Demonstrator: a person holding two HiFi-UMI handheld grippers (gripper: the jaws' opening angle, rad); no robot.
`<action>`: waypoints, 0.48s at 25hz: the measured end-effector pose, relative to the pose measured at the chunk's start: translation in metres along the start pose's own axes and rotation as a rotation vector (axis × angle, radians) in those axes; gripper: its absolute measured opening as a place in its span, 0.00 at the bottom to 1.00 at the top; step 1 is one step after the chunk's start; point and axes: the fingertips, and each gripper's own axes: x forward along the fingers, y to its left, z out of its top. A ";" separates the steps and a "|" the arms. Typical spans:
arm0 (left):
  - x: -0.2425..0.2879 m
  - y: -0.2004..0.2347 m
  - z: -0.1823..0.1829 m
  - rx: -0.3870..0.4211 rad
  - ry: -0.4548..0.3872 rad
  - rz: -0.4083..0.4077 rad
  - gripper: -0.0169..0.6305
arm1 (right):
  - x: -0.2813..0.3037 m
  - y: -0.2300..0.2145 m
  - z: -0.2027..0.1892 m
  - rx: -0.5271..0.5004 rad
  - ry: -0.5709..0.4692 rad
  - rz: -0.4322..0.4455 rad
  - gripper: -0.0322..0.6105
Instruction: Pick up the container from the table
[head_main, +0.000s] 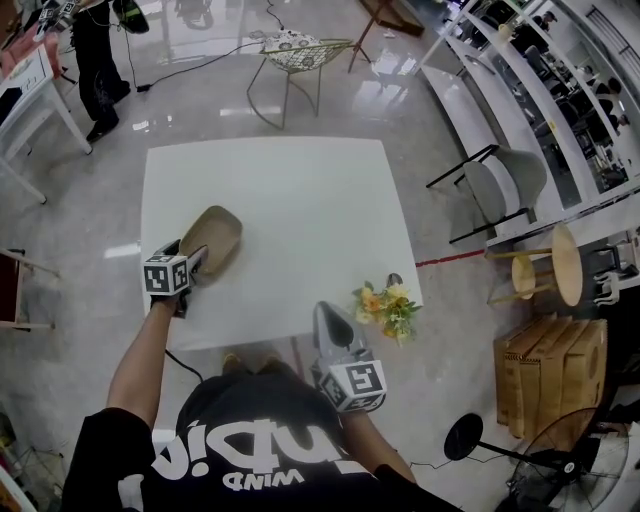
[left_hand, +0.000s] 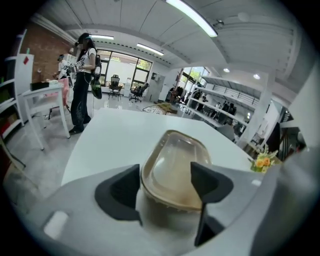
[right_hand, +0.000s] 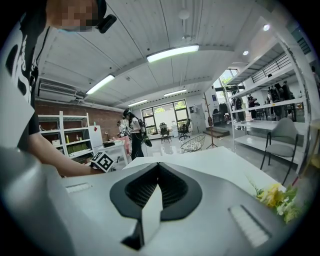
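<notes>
Brown plastic with a clear domed lid makes up the container, which lies on the white table toward its left side, well apart from the small bunch of yellow and orange flowers at the table's near right corner. The left gripper points downward at the container's near end. In the left gripper view its two dark pads stand wide apart with that narrow end of the container between them; the left pad meets the rim on one side and the right pad overlaps the rim on the other, so both appear to press on it. The container's far end rests on the tabletop; whether the near end is raised cannot be determined. The right gripper is held over the table's near edge, just beside the flowers and well apart from the container. In the right gripper view its jaws are pressed together along one seam with nothing between them, and the flowers show at the lower right. Another person stands on the floor beyond the table.
</notes>
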 end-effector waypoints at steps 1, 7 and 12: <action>0.000 0.000 -0.002 -0.014 -0.002 0.001 0.52 | 0.000 0.000 -0.001 0.001 0.000 0.000 0.05; -0.010 -0.003 -0.005 -0.066 -0.032 0.020 0.43 | -0.003 -0.001 -0.002 -0.001 0.002 0.002 0.05; -0.015 -0.005 0.000 -0.074 -0.069 0.025 0.33 | -0.001 -0.001 -0.004 -0.003 0.000 0.005 0.05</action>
